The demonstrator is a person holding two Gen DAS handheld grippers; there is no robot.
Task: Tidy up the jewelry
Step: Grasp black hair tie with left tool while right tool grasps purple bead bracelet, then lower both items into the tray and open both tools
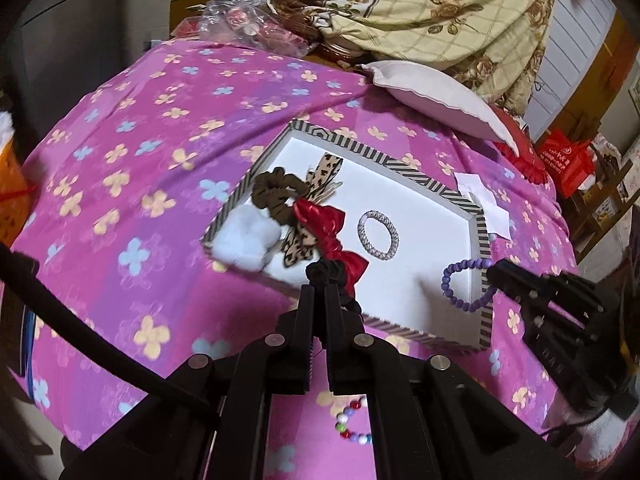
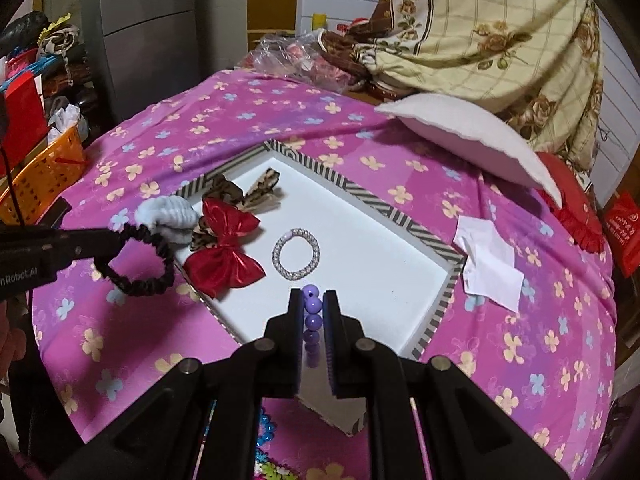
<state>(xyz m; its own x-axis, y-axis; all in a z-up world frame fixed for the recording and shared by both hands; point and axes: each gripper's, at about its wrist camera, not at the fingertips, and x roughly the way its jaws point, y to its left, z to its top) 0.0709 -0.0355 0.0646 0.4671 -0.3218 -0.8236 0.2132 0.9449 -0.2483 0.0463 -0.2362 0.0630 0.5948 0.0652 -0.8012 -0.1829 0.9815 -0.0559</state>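
A white tray with a striped rim (image 1: 432, 186) (image 2: 400, 210) lies on the pink flowered cloth. In it are a silver bracelet (image 1: 378, 235) (image 2: 296, 254), a red bow (image 1: 328, 232) (image 2: 224, 248), leopard bows (image 1: 326, 174), a brown scrunchie (image 1: 276, 192) and a white scrunchie (image 1: 246, 240) (image 2: 170, 216). My left gripper (image 1: 320, 286) (image 2: 116, 242) is shut on a black scrunchie (image 1: 326, 270) (image 2: 138, 262) over the tray's near left edge. My right gripper (image 2: 313, 300) (image 1: 494, 276) is shut on a purple bead bracelet (image 2: 312, 320) (image 1: 460, 284) above the tray's near right side.
A multicoloured bead bracelet (image 1: 352, 424) lies on the cloth below the left gripper. White paper (image 2: 488, 264) lies right of the tray. A pale cushion (image 2: 460, 140), a floral quilt (image 2: 480, 32) and plastic bags stand behind. An orange basket (image 2: 44, 172) sits at the left.
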